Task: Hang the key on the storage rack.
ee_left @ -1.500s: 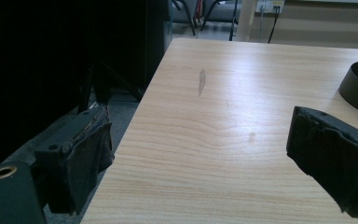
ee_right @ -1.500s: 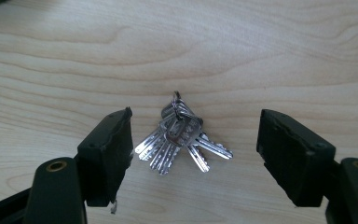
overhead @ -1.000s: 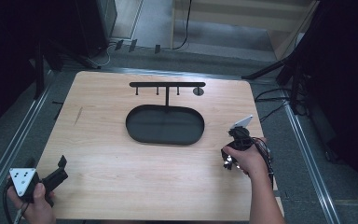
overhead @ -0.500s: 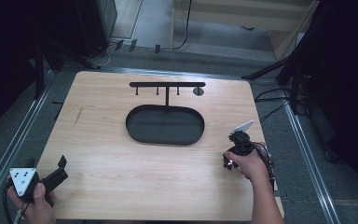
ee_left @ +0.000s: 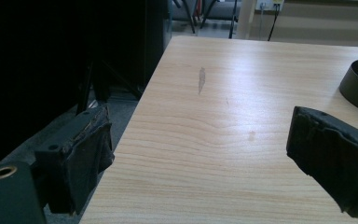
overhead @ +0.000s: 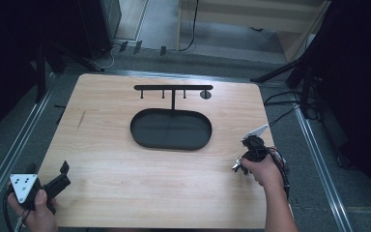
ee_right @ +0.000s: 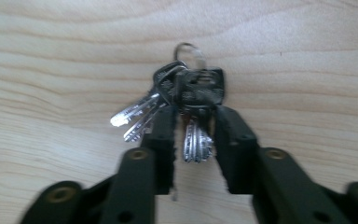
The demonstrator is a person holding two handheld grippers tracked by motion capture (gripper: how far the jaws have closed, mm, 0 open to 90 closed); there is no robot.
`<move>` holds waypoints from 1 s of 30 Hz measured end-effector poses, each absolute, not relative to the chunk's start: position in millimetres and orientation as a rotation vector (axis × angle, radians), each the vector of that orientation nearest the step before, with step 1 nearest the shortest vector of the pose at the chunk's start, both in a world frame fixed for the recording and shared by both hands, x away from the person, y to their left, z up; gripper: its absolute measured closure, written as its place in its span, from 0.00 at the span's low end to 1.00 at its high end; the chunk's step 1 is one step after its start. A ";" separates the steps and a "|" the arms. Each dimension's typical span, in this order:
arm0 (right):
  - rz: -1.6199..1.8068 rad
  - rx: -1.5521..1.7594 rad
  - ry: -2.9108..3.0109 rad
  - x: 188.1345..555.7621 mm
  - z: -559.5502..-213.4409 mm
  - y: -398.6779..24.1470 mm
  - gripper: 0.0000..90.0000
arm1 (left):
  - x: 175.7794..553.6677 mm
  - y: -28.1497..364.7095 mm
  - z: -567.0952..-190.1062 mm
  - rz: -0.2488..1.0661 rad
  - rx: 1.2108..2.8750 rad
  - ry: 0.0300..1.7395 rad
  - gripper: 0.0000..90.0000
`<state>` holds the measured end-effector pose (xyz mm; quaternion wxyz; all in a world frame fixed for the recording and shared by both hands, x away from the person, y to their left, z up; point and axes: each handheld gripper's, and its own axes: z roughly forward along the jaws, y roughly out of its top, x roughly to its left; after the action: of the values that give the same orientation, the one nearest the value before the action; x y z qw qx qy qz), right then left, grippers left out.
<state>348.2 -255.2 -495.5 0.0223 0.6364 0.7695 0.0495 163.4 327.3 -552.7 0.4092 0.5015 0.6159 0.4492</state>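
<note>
A bunch of keys (ee_right: 198,91) with black heads and silver blades lies on the wooden table (overhead: 125,193) near its right edge, seen small as the keys (overhead: 236,166) in the high view. My right gripper (ee_right: 193,116) points down over them with the blades between its jaws. The jaws have just been closing, and narrow gaps still show beside the blades. A hand holds this right gripper (overhead: 240,164) from the near side. My left gripper (overhead: 64,175) rests at the table's near left corner. Its jaws stand wide open and hold nothing, as the left gripper (ee_left: 203,123) view shows.
A black oval tray (overhead: 140,133) lies in the middle of the table. Behind it stands a black rack (overhead: 173,88) with small hooks on a crossbar. Cables (overhead: 282,111) and dark stands crowd the floor to the right, and metal rails run along both table sides.
The right hand has shifted slightly toward the near edge over the keys, and its jaws have drawn in around them. The left hand has kept still.
</note>
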 end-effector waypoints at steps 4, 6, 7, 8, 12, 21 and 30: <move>0.229 2.045 2.283 351.9 -490.5 -255.3 0.40 | 163.6 326.9 -552.6 1.133 1.267 1.555 0.08; 0.207 2.063 2.253 352.7 -492.6 -252.8 0.31 | 163.6 327.1 -552.7 1.132 1.264 1.555 0.08; 0.207 2.063 2.253 352.7 -492.6 -252.8 0.31 | 163.6 327.1 -552.7 1.132 1.264 1.555 0.08; 0.194 2.056 2.250 353.1 -494.2 -251.4 0.27 | 163.5 327.2 -552.7 1.132 1.265 1.554 0.08; 0.174 2.010 2.282 353.6 -498.4 -247.6 0.27 | 163.7 327.4 -552.7 1.129 1.262 1.555 0.08; 0.156 2.054 2.263 352.7 -506.2 -251.7 0.23 | 164.1 327.8 -552.6 1.123 1.263 1.559 0.08; 0.163 1.981 2.275 345.6 -507.0 -257.8 0.53 | 164.1 328.2 -552.7 1.120 1.258 1.563 0.08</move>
<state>345.6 -257.8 -507.0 0.0604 0.6545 0.7517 0.0540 164.1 328.2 -552.7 0.4097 0.4995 0.6204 0.4446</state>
